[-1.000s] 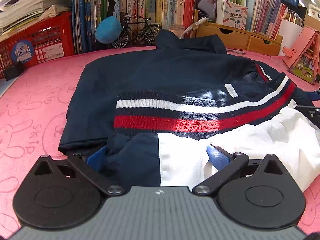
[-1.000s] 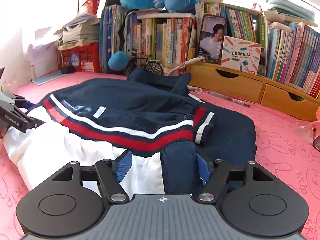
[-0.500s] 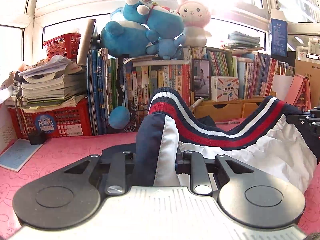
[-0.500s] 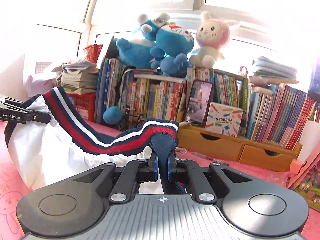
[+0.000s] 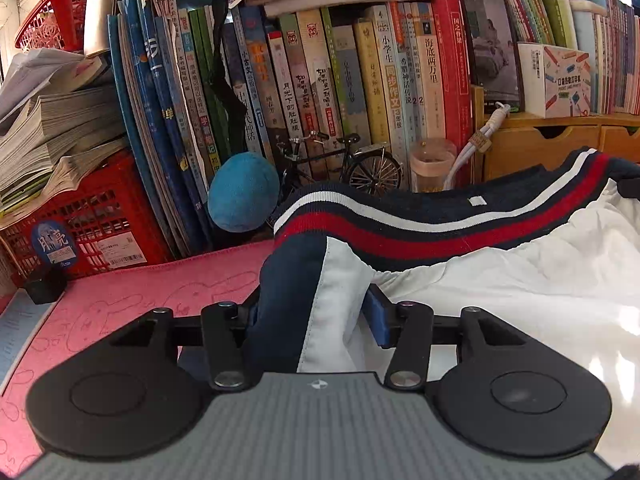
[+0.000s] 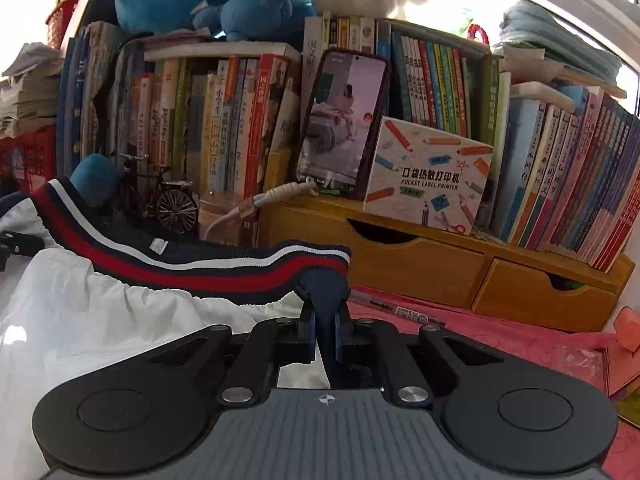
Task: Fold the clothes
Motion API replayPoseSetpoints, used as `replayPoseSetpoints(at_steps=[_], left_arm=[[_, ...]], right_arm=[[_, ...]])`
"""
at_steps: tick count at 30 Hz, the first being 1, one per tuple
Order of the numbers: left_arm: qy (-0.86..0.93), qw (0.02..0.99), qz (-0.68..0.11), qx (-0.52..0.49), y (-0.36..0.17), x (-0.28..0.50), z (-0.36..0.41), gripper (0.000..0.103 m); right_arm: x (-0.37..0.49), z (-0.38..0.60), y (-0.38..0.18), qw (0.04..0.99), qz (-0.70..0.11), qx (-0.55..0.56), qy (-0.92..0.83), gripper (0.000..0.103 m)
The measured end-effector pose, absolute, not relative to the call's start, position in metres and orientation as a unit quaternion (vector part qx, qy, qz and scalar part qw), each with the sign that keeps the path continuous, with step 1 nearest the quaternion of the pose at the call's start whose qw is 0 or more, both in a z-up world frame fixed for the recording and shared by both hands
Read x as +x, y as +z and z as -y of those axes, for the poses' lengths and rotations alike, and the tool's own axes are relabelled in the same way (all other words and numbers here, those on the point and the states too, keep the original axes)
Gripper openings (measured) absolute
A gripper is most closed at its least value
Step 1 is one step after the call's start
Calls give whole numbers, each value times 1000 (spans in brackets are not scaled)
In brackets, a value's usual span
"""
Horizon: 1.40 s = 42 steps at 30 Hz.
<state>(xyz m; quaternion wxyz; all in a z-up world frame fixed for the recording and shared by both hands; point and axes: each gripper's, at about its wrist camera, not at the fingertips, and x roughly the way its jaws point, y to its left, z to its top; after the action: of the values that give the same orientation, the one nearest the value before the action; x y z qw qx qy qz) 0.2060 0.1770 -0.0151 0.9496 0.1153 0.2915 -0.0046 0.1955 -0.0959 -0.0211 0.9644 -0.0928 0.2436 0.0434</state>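
A navy jacket (image 5: 400,232) with a red and white striped hem and white lining hangs stretched between my two grippers above the pink mat (image 5: 140,292). My left gripper (image 5: 312,316) has the jacket's left hem corner between its jaws, which are opening; its right blue pad (image 5: 378,318) stands just off the cloth. In the right wrist view the striped hem (image 6: 200,272) runs to my right gripper (image 6: 325,320), shut tight on the navy right corner. The left gripper's tip (image 6: 16,242) shows at that view's left edge.
Close behind the jacket stands a row of books with a blue ball (image 5: 244,196), a small model bicycle (image 5: 344,160) and a red crate (image 5: 100,216). A wooden drawer unit (image 6: 440,264), a propped phone (image 6: 344,120) and a pen (image 6: 404,312) are at the right.
Both grippers closed on the hem, lifted it and carried it toward the bookshelf, now much nearer. The left jaws have since widened around the cloth; the right stays clamped.
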Motion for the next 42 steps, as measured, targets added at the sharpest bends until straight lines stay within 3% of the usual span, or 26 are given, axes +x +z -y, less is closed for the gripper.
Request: replayPoseSetpoints(at_steps=[2,4,6,9,11,17,21,26,31,42], left_arm=[[9,949,-290,123,-28,206,-180,84],[9,949,-299,101,-33,209,-187,88],[23,945,-318,75,-30,216,-197,101],[46,935,-350,37,-18,216,-210,103],[47,939,-338,26,-1,195,-217,98],[32,958,-283,42,35,102,-219,103],[27,954,-292,70,17,60,-202,103],[58,933,-344,89,-21,51,-194,103],[61,938,-339,44,-27,48,-206,103],[63,939,-334,47,-28,47,-205,103]], right_arm=[[202,98,-36,961,-261,-82,42,12],[208,100,-48,957,-277,-75,41,16],[216,101,-51,952,-295,-72,38,25],[223,102,-50,946,-316,-75,28,43],[216,104,-43,944,-317,-87,9,66],[135,109,-9,960,-264,-50,76,93],[69,77,1,957,-238,-51,157,99],[34,6,-13,926,-263,-92,253,100],[24,-44,-31,916,-274,-148,254,103],[35,17,-41,913,-335,-99,212,103]])
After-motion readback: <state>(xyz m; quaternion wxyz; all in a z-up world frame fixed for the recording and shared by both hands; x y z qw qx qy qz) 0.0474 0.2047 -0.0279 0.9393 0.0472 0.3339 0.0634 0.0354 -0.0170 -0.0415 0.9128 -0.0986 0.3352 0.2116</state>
